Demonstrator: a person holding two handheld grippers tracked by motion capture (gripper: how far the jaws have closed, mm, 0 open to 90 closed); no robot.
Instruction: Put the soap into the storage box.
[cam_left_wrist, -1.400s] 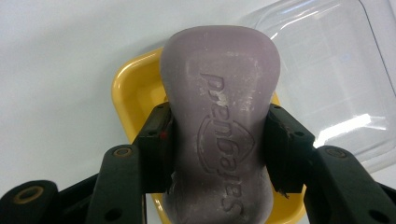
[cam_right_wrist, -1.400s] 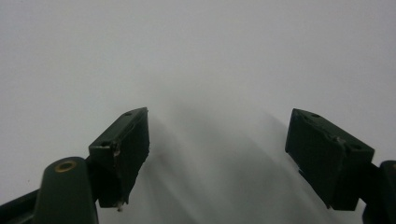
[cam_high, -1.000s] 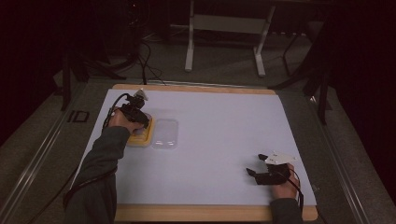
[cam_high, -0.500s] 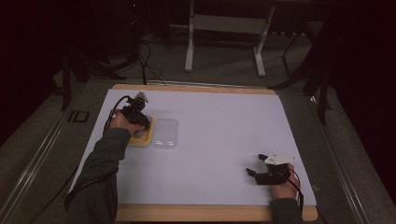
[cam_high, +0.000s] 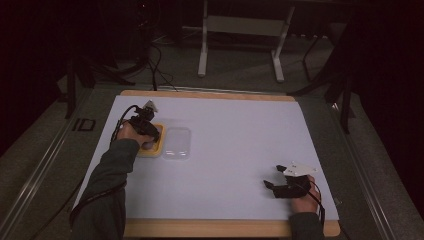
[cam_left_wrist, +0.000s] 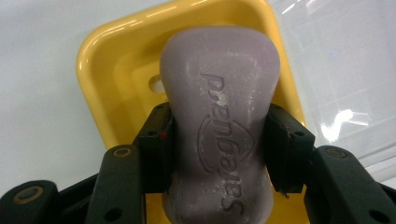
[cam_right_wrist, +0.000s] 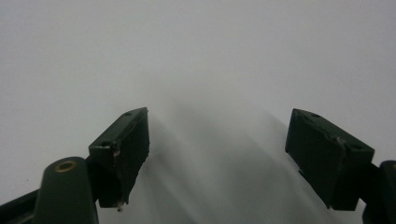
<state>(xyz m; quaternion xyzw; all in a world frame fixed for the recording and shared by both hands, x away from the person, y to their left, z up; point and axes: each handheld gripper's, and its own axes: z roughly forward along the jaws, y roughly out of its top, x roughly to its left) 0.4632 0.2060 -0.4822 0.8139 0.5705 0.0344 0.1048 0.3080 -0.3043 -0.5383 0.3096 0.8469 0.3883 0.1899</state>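
Soap (cam_left_wrist: 219, 126) between left hand-held gripper (cam_left_wrist: 219, 149) pads

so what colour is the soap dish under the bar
Yellow. The soap dish shows best in the left gripper view, under the pale purple soap.

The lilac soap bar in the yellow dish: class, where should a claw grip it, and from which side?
Grip the soap bar across its narrower waist, on the two long flat sides, coming from above along its length. The left claw does just that; the yellow dish rim leaves those sides exposed.
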